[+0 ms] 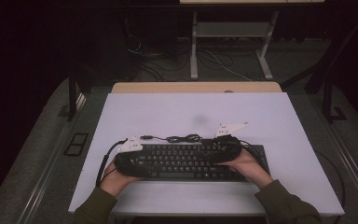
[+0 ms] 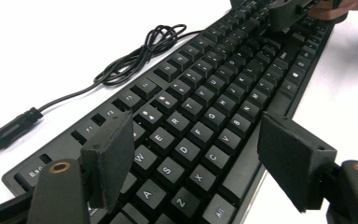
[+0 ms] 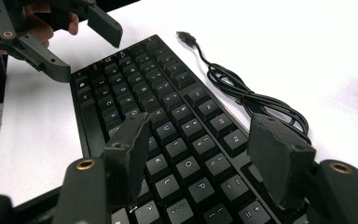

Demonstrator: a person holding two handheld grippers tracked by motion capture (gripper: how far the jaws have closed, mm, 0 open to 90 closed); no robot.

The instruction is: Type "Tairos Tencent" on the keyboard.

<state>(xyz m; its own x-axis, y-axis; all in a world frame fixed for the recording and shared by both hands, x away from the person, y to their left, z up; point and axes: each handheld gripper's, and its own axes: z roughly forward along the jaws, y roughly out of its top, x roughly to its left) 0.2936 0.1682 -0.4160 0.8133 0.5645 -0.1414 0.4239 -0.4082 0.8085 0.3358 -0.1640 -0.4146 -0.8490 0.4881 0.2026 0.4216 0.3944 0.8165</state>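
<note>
- Nearest the bottom edge of the high view, we see two forearms in olive sleeves (image 1: 284, 203) come in over the front rim of the white counter (image 1: 279, 121).
- Just beyond them, we see a black keyboard (image 1: 186, 161) lying flat on the counter's near half, its long side running left to right, well inside the counter's edges.
- At the keyboard's left end we hold the left hand-held gripper (image 1: 137, 163); in its own view the left hand-held gripper (image 2: 193, 156) stands with jaws wide apart, low above the letter keys, with nothing gripped between the pads.
- At the keyboard's right part we hold the right hand-held gripper (image 1: 219, 154); in its own view the right hand-held gripper (image 3: 198, 154) is likewise spread wide, hovering over the keys and clamping nothing. We cannot tell whether either pad touches a keycap.
- Behind the keyboard's far edge, we see its black cable (image 1: 182, 138) bundled in loose loops on the counter, close beside the keyboard, ending in a USB plug (image 1: 145, 137) that lies free on the white surface toward the left.
- Farther off, past the counter's wooden back strip (image 1: 196, 87), we see a dark floor with loose cords (image 1: 223, 63) and the pale legs of another table frame (image 1: 194, 46).
</note>
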